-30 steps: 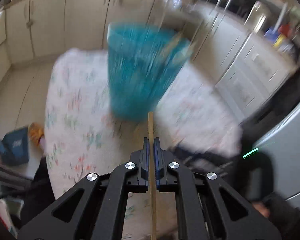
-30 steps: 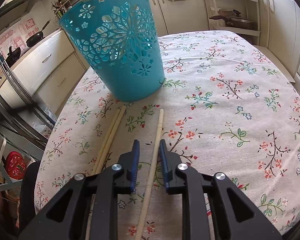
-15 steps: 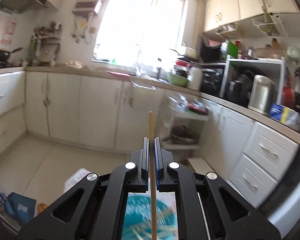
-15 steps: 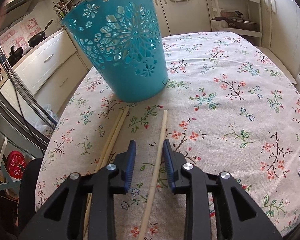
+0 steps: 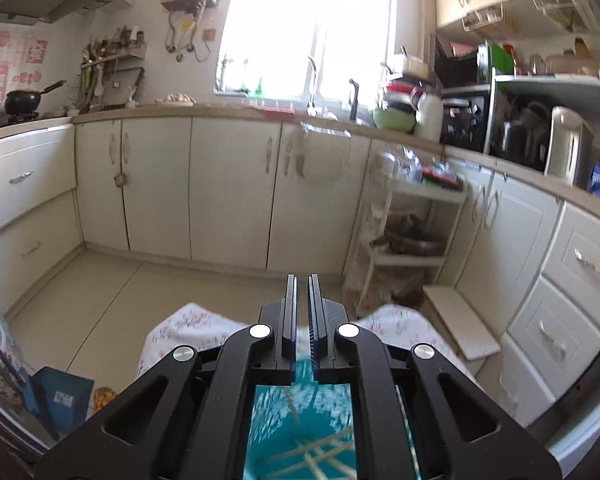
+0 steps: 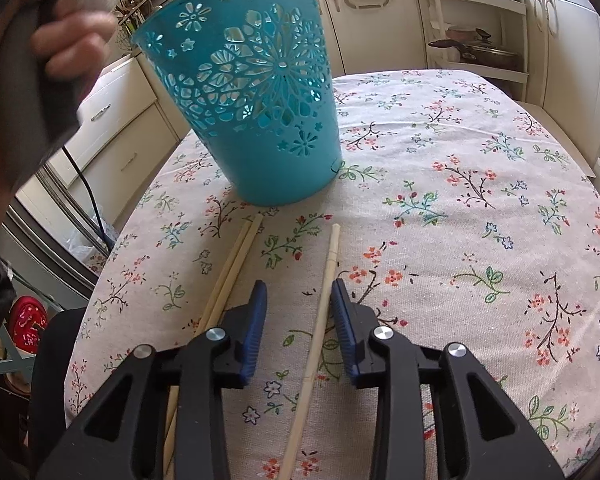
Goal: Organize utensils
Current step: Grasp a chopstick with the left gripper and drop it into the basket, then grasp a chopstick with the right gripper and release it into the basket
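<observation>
A teal cut-out basket (image 6: 256,92) stands on the floral tablecloth (image 6: 460,208). My left gripper (image 5: 301,292) hovers above the basket, its jaws slightly apart and empty; below it the basket's inside (image 5: 300,420) shows several wooden chopsticks (image 5: 320,452). My right gripper (image 6: 299,292) is open low over the table, its fingers either side of a single chopstick (image 6: 320,312) lying there. A pair of chopsticks (image 6: 228,276) lies to its left. The hand holding the left gripper (image 6: 60,40) shows at the upper left.
Kitchen cabinets (image 5: 228,188), a white rack (image 5: 404,240) and a counter with appliances surround the table. The table's left edge (image 6: 112,248) is close to the chopstick pair; a fridge side stands beyond it.
My left gripper rose over the basket, opened and let go of its chopstick, which is now gone from the jaws. My right gripper opened wider around the single chopstick.
</observation>
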The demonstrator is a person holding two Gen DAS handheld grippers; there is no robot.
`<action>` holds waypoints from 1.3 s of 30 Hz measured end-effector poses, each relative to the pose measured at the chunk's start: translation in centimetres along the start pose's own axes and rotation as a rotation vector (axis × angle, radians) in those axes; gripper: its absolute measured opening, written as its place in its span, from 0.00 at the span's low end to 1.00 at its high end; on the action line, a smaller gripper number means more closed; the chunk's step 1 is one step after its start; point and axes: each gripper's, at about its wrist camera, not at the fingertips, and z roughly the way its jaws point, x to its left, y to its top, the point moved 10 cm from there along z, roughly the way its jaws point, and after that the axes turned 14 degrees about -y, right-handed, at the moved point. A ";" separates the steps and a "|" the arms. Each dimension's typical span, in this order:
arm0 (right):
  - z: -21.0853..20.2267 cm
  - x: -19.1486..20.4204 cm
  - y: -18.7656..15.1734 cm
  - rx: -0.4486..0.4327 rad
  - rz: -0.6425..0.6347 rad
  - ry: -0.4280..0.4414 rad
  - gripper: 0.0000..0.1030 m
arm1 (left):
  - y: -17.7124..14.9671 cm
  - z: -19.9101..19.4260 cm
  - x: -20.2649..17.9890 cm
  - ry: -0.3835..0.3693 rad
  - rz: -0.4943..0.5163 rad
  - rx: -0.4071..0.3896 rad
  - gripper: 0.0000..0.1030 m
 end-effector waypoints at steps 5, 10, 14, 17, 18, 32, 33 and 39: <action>-0.1 0.0 0.0 -0.003 -0.001 -0.001 0.33 | -2.1 -3.0 0.4 0.016 0.023 0.035 0.35; -0.2 -0.1 0.1 -0.003 0.013 0.003 0.32 | -4.0 -7.9 2.4 0.082 0.011 0.000 0.55; -0.1 -0.1 0.1 -0.013 -0.002 -0.017 0.33 | -8.8 -9.9 5.2 0.141 -0.051 0.055 0.65; -0.1 0.0 0.1 -0.022 -0.020 -0.031 0.33 | -13.9 -9.1 7.1 0.170 -0.090 0.172 0.69; -0.1 0.1 0.0 -0.024 -0.025 -0.036 0.33 | -15.5 -8.6 7.4 0.167 -0.105 0.212 0.69; -0.2 -0.9 -0.1 -0.030 -0.128 -0.172 0.06 | -22.4 -4.3 7.5 0.156 -0.105 0.455 0.85; -0.2 -0.8 -0.2 -0.034 -0.150 -0.186 0.06 | -22.5 -4.2 7.5 0.159 -0.106 0.462 0.86; -0.2 -0.9 -0.2 -0.027 -0.152 -0.175 0.06 | -23.1 -3.5 6.8 0.163 -0.068 0.513 0.87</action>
